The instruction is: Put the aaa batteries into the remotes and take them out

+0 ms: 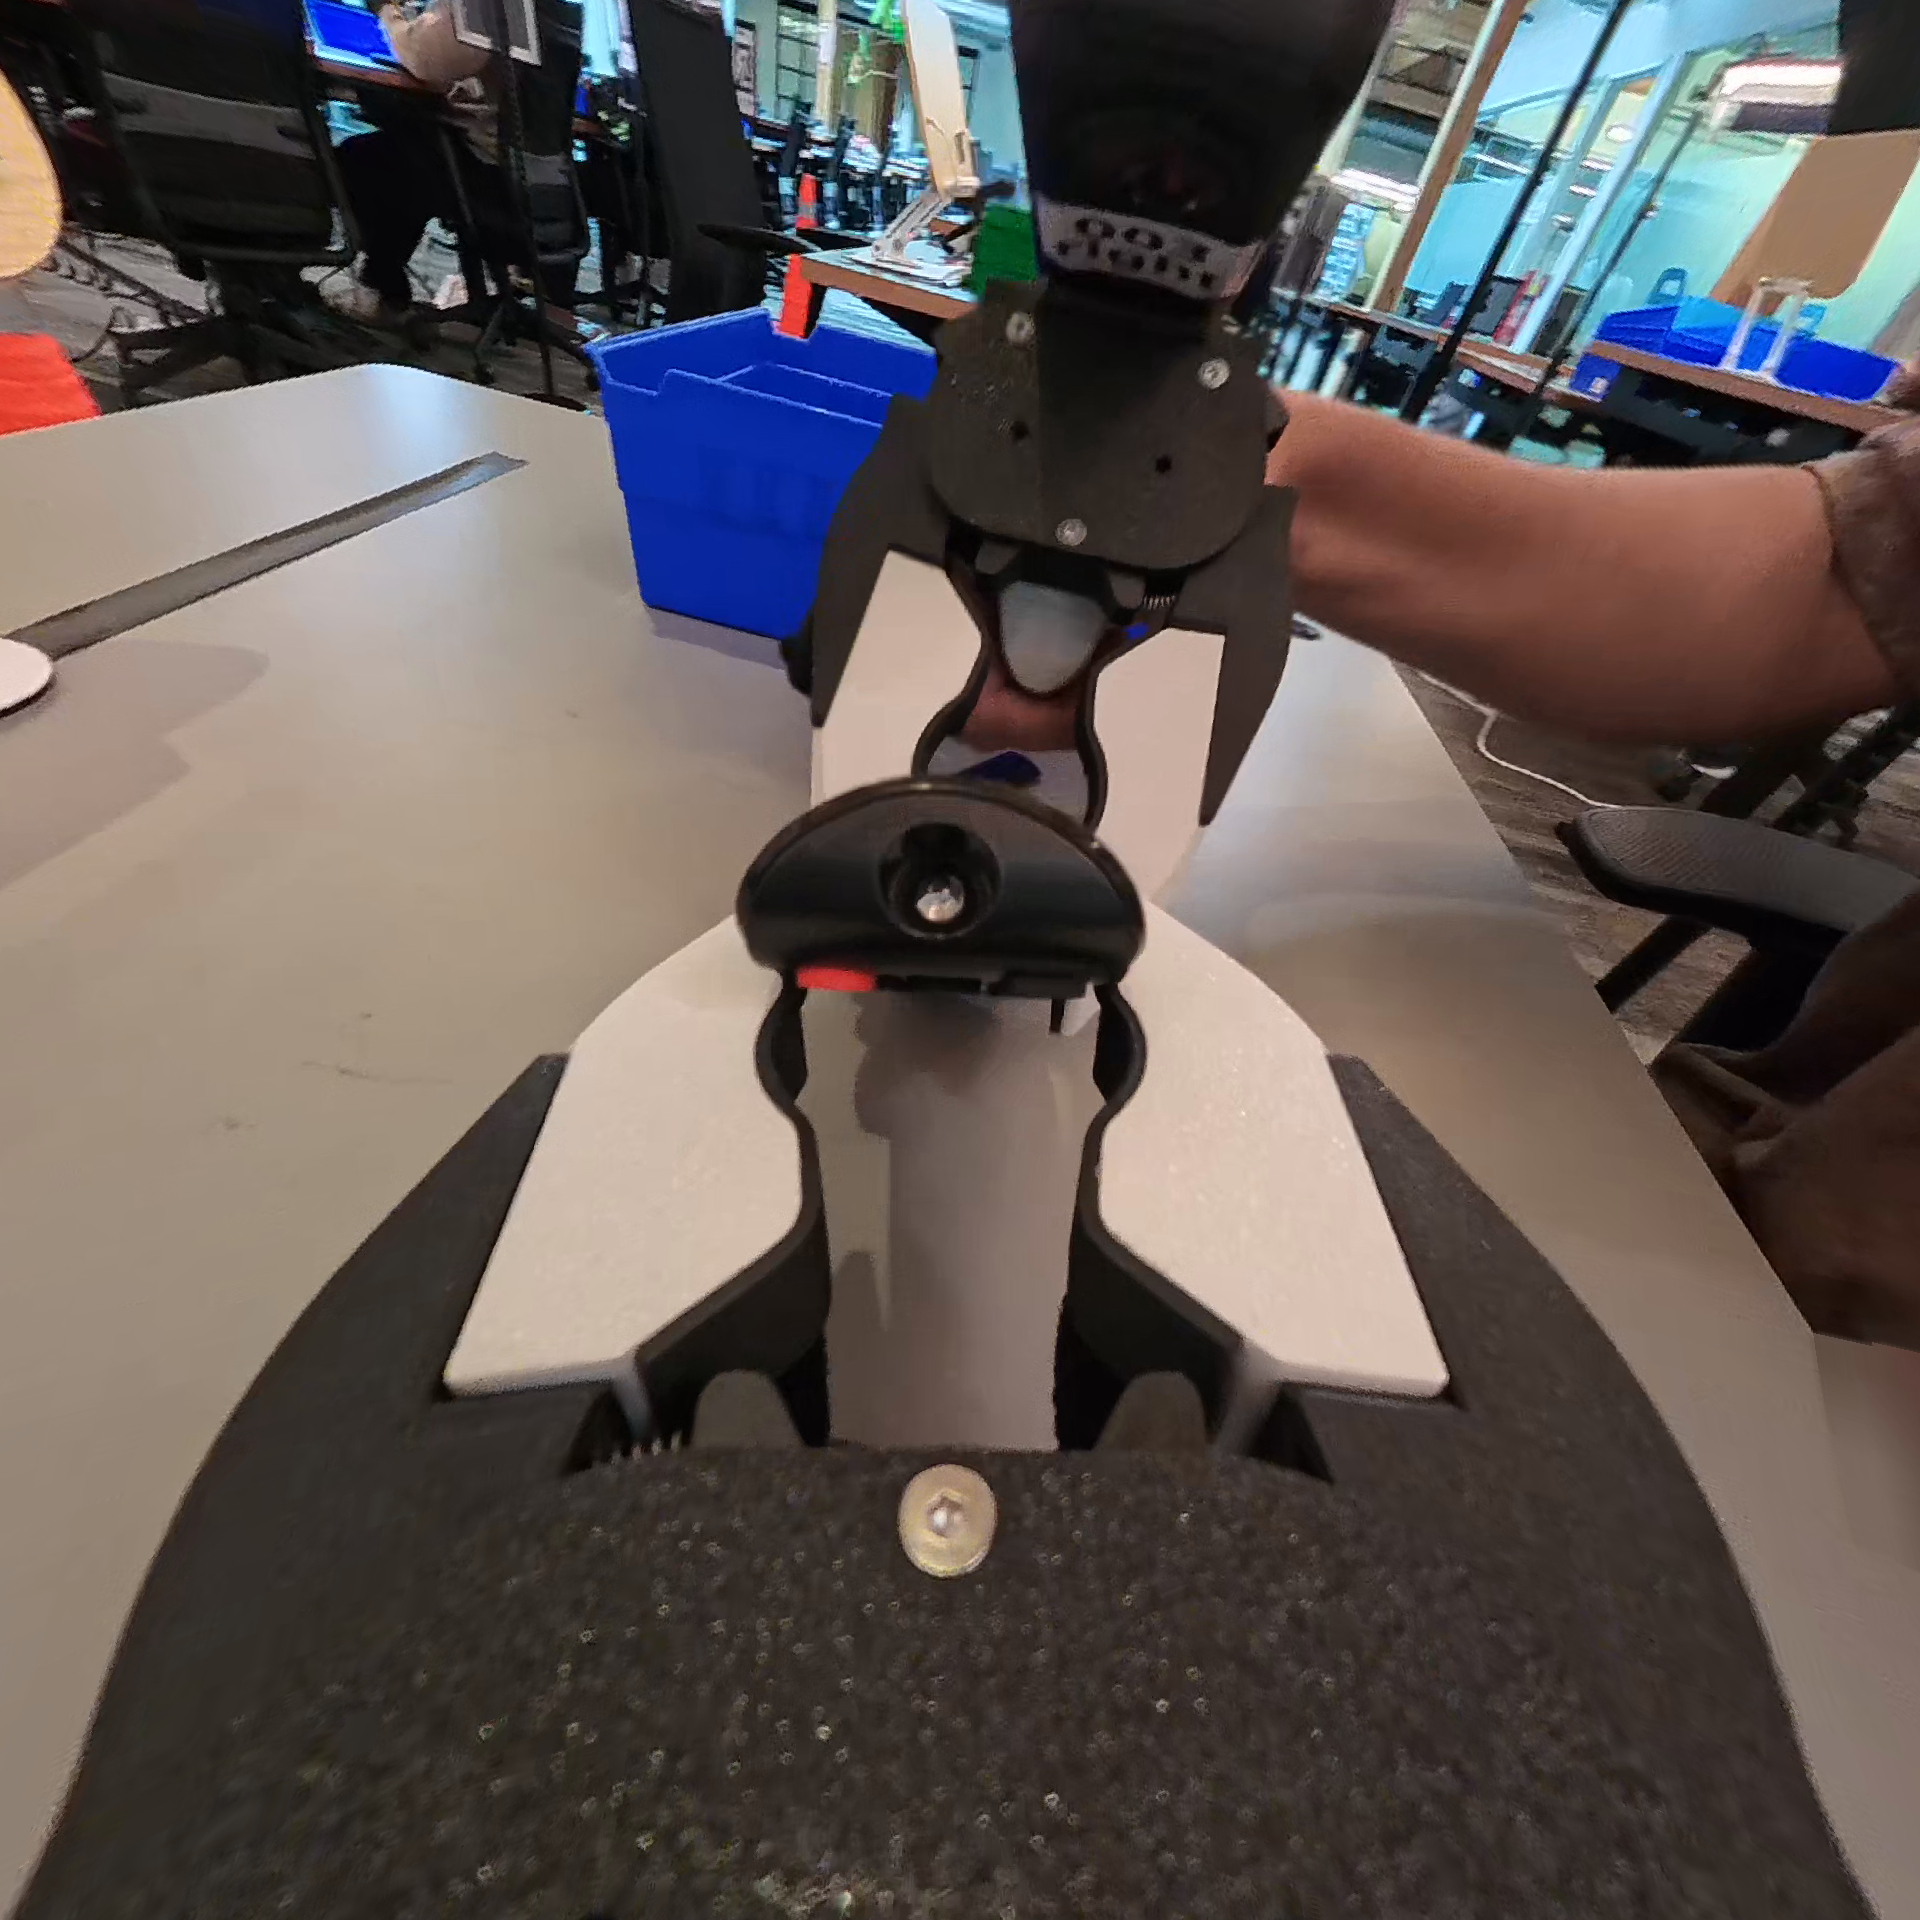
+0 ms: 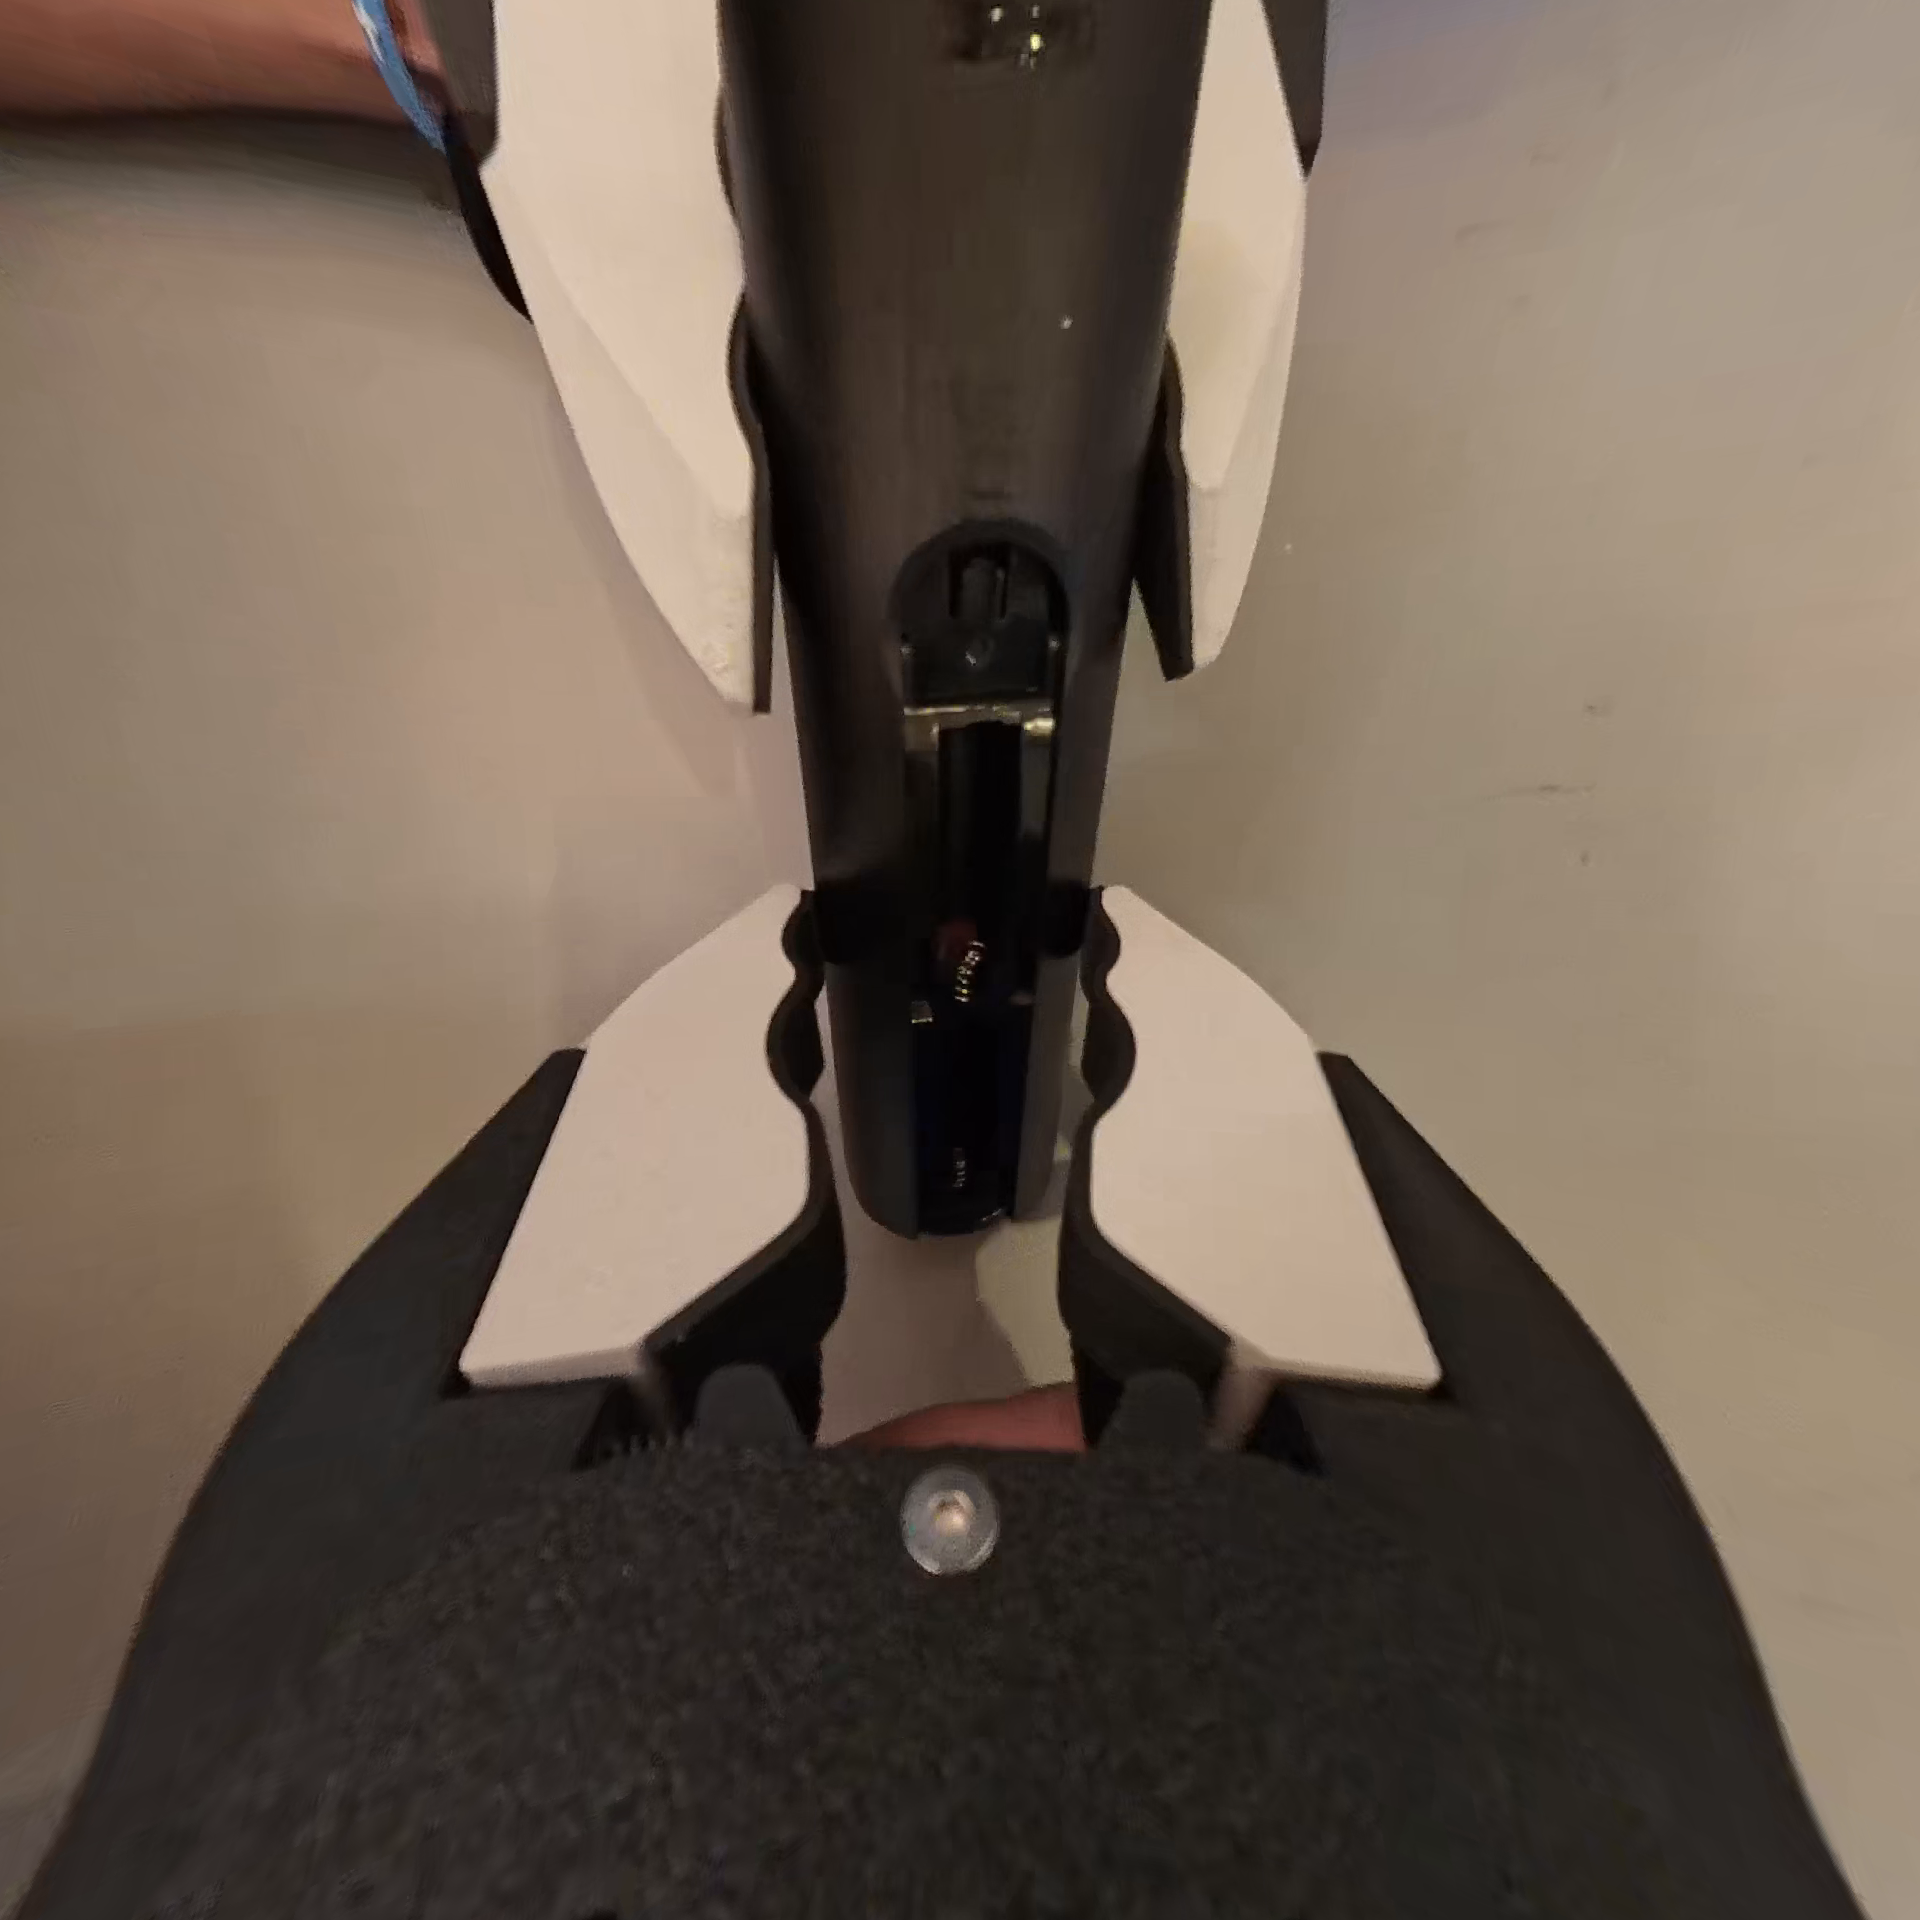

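Observation:
A black remote (image 2: 935, 436) is held between both grippers above the grey table (image 2: 1558, 727). Its battery compartment (image 2: 982, 790) is open and faces the right wrist camera. A dark blue battery (image 2: 961, 1112) lies in the near part of the slot, and a spring (image 2: 966, 971) shows beyond it. My right gripper (image 2: 945, 914) is shut on the remote's near end. My left gripper (image 2: 964, 675) clasps the far end. In the left wrist view the left gripper (image 1: 951, 997) is shut on the remote's rounded end (image 1: 940, 904), with the right gripper (image 1: 1013, 769) facing it.
A blue plastic bin (image 1: 748, 468) stands on the table (image 1: 312, 831) behind the grippers. A dark slot (image 1: 260, 561) runs across the table at the left. A person's forearm (image 1: 1558, 582) reaches in from the right, and a chair armrest (image 1: 1714, 862) sits beside the table's edge.

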Demonstrator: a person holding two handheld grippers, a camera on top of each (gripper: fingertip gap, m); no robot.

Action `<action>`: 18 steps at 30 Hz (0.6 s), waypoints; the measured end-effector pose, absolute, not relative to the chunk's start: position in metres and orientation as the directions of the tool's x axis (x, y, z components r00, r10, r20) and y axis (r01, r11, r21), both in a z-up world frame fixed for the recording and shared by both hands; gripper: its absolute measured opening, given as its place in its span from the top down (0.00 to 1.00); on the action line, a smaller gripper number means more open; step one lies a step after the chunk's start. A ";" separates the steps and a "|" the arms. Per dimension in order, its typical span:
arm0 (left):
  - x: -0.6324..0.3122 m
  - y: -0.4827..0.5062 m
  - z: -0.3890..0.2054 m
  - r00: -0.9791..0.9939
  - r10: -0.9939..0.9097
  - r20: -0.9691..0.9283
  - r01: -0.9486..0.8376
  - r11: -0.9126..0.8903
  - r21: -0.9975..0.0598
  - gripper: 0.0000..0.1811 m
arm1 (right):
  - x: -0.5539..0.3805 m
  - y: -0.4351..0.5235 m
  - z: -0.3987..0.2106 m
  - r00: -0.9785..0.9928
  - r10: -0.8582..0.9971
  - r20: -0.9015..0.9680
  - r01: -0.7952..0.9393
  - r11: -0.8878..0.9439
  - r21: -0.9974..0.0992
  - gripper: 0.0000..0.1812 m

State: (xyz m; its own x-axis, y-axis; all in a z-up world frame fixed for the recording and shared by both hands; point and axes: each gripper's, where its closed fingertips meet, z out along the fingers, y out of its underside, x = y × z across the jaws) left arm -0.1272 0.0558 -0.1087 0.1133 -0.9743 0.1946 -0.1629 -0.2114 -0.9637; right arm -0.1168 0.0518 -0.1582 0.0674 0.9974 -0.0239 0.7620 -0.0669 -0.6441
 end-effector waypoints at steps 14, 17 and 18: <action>-0.193 0.021 -0.146 0.681 -0.704 0.200 -0.229 -0.464 -0.856 0.54 | -0.110 0.064 -0.193 -0.042 0.992 0.119 0.972 0.068 -0.224 0.74; -0.204 0.005 -0.155 0.725 -0.664 0.184 -0.239 -0.493 -0.837 0.55 | -0.119 0.060 -0.195 -0.025 0.993 0.118 0.965 0.055 -0.255 0.74; -0.206 -0.001 -0.156 0.730 -0.657 0.188 -0.236 -0.500 -0.834 0.56 | -0.121 0.060 -0.195 -0.013 0.992 0.129 0.962 0.048 -0.268 0.74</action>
State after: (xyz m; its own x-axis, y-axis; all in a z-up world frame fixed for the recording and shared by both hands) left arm -0.2056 -0.0006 -0.1564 0.7298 -0.6573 0.1878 -0.2356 -0.4998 -0.8335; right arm -0.1206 0.0604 -0.1945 -0.0134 0.9915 0.1293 0.9623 0.0479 -0.2676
